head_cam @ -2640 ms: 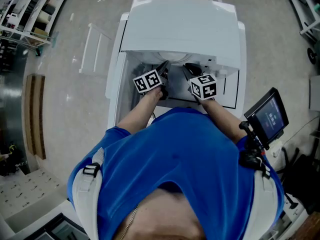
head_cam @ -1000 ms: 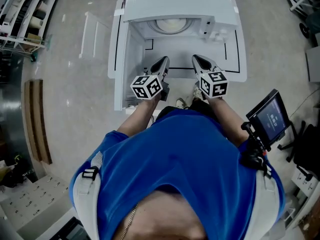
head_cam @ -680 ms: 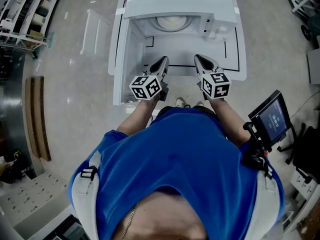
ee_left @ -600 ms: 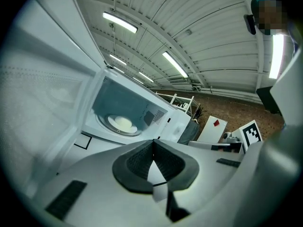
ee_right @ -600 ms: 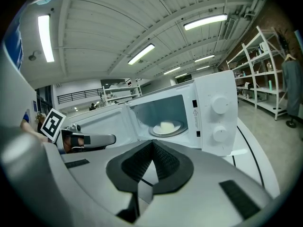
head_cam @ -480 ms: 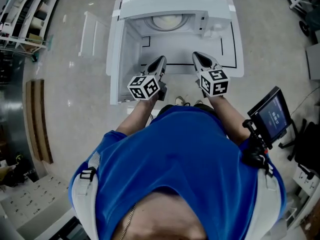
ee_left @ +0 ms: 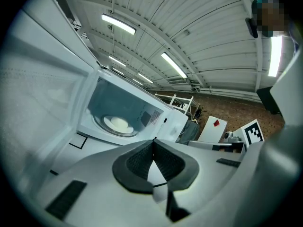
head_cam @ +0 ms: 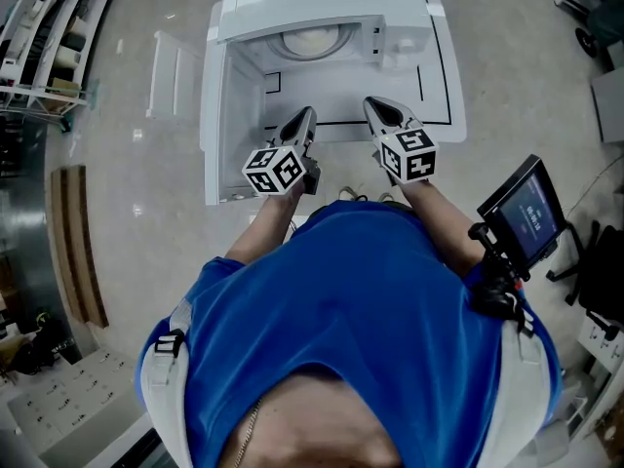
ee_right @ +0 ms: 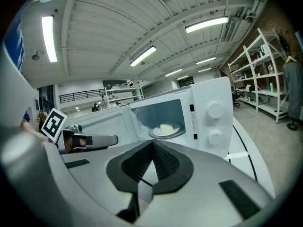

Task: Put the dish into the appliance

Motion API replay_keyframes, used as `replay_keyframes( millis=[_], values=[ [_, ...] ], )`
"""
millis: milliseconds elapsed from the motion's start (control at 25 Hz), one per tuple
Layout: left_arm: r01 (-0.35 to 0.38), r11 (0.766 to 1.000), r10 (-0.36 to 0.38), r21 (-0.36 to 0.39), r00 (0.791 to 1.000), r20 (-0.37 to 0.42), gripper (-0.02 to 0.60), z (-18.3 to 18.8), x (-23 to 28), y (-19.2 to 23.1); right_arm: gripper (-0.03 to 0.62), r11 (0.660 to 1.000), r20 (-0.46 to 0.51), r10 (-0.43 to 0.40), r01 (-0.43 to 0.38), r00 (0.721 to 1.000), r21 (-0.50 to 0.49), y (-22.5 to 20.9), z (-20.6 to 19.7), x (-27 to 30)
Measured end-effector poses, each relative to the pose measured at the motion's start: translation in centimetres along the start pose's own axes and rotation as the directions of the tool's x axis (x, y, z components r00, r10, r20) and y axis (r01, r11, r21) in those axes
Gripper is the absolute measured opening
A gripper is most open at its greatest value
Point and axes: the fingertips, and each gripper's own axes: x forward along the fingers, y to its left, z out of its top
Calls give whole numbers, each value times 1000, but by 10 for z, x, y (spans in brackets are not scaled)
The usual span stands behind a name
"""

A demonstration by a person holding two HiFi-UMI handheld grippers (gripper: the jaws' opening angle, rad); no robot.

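Observation:
A white microwave (head_cam: 312, 3) stands at the far end of a white table (head_cam: 434, 76), with its door (head_cam: 214, 115) swung open to the left. A pale round dish (head_cam: 310, 39) lies on the turntable inside, and shows too as the dish (ee_left: 118, 124) in the left gripper view and the dish (ee_right: 165, 128) in the right gripper view. My left gripper (head_cam: 304, 115) hovers over the table in front of the opening, shut and empty. My right gripper (head_cam: 375, 105) hangs beside it, also shut with nothing in it. Both point at the oven and stand well short of it.
The two control knobs (ee_right: 214, 110) sit right of the cavity. A black tape outline marks the table top. A small screen (head_cam: 526, 213) is mounted at my right side. Shelving racks (head_cam: 49, 37), a white frame (head_cam: 171, 61) and wooden boards (head_cam: 73, 242) are on the floor to the left.
Both grippers have drawn back out of the microwave's mouth towards me and now hover over the table. The dish stays on the turntable. Over the last second they barely moved.

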Motion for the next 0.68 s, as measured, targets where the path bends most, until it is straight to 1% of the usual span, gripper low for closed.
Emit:
replay_keyframes(
  millis=[680],
  values=[
    [-13,1000,13,-1,1000,14,8,3,-5,-4,2,999,-8,27,-27,1000,-32,9,4,3]
  ],
)
